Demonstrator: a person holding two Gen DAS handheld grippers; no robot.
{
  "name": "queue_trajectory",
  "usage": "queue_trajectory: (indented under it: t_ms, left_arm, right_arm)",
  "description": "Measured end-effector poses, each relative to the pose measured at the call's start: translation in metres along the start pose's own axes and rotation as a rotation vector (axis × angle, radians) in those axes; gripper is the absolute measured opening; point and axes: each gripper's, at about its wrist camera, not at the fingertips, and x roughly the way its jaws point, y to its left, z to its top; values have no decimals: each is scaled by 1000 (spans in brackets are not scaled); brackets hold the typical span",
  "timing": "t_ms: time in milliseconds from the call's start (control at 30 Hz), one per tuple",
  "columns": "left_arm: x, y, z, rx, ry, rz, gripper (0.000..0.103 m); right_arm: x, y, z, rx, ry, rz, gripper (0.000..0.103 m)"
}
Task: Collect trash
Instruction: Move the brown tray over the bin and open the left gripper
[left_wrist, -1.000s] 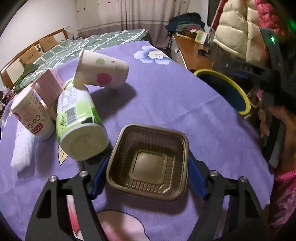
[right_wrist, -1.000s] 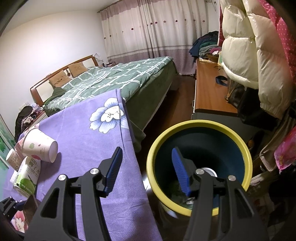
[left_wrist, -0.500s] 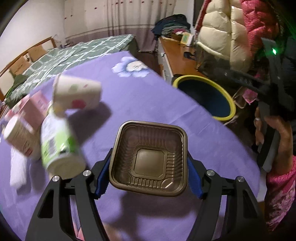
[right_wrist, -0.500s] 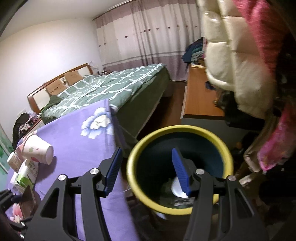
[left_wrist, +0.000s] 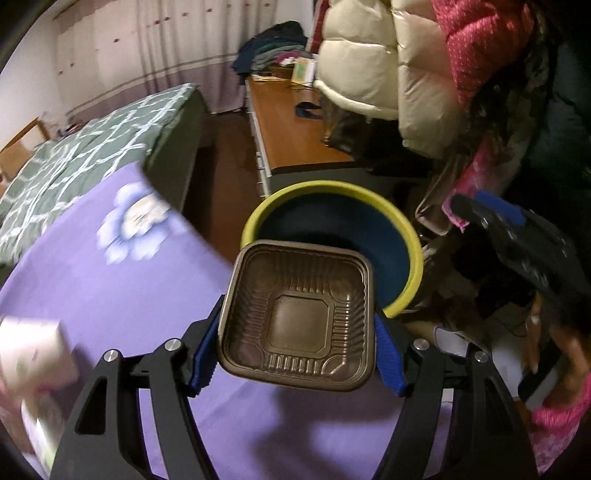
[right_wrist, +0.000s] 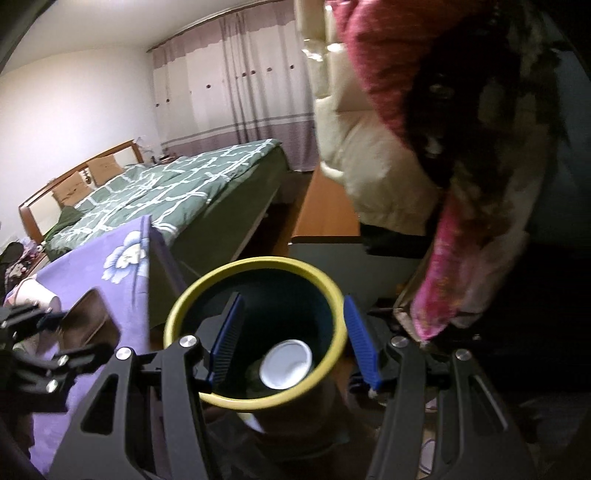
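Observation:
A brown ribbed plastic tray (left_wrist: 299, 314) hangs above the purple tablecloth (left_wrist: 110, 295), its far corner over the near rim of the yellow-rimmed dark blue bin (left_wrist: 413, 258). My left gripper (left_wrist: 297, 350) is shut on it, a blue pad pressed on each side. From the right wrist, that same tray (right_wrist: 88, 321) shows at the left beside the bin (right_wrist: 258, 264). My right gripper (right_wrist: 293, 343) stands open above the bin with nothing between its fingers. A white cup (right_wrist: 286, 363) lies inside the bin.
A paper cup (left_wrist: 33, 354) and a green-labelled bottle (left_wrist: 40, 435) lie blurred on the table's left. Coats (left_wrist: 388, 66) hang close over the bin on the right, with a wooden desk (left_wrist: 295, 140) behind. A hand in a pink sleeve (left_wrist: 561, 369) is at the right edge. A green bed (right_wrist: 184, 188) lies beyond.
The left gripper has lifted the tray off the table and carried it right, up to the bin. The right gripper has swung right; the bin now sits lower and to the left in its view.

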Motion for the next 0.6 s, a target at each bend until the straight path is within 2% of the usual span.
queue_trajectory:
  t_ms: [167,333,400,433,467,600]
  left_arm:
    - [40,-15,36,29,36,-13,70]
    - [73,-25,55,48,58,-7,72]
    - [84,-27,62,52,61,-1,80]
    - [88,-27,65,53,59,4,93]
    - [90,-28,68,53,51,17,96]
    - [80,-23,70,25,39,18,96]
  right_arm:
    - [2,-20,-1,23,5,-31,54]
    - [8,-33,-5,40,26,-53,55]
    - [10,-40,-7,45,38,-56,55]
    - [11,-40,-7,47,42,-56,55]
    - [12,-40,-9,49,47,-56,55]
    - [11,-39,-12,52,52,-52,55]
